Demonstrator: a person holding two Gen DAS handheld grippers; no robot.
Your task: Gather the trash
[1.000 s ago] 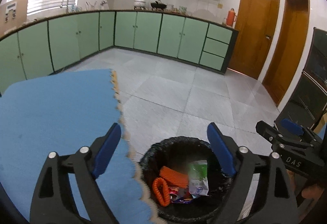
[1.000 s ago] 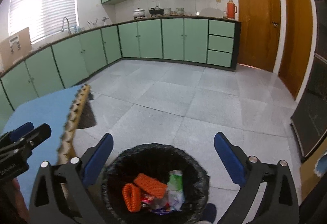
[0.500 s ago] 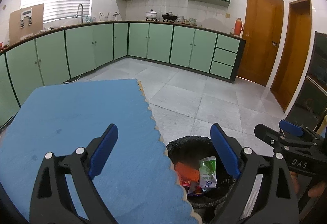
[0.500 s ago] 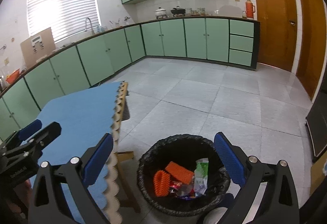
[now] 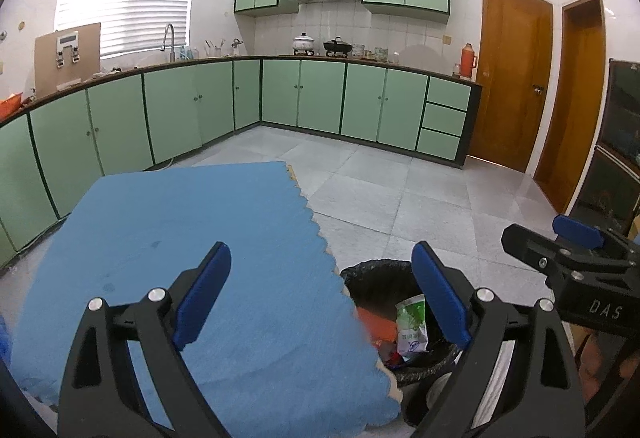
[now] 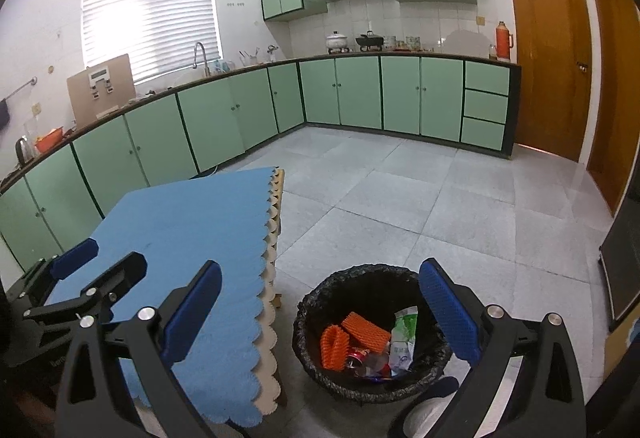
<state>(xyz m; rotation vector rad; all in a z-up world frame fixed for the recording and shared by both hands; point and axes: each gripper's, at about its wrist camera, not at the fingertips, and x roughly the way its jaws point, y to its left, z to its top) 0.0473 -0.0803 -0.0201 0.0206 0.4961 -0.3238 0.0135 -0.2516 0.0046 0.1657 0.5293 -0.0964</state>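
While both pairs of blue-padded jaws stand wide apart and hold nothing, the left gripper (image 5: 320, 298) hangs over the blue mat (image 5: 168, 238) and the right gripper (image 6: 320, 308) above the black-lined bin (image 6: 370, 278). Inside the bin at 6 o'clock lie orange foam netting (image 6: 352, 334), a green-white wrapper (image 6: 402, 342) and, possibly, a crushed can (image 6: 354, 358) beneath them.

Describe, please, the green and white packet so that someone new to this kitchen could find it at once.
Start at the blue-topped table; on the floor just to its right stands a round bin lined with a black bag. Inside, towards the right, the green and white packet stands on end, the only pale flat pouch beside two orange ribbed foam pieces.
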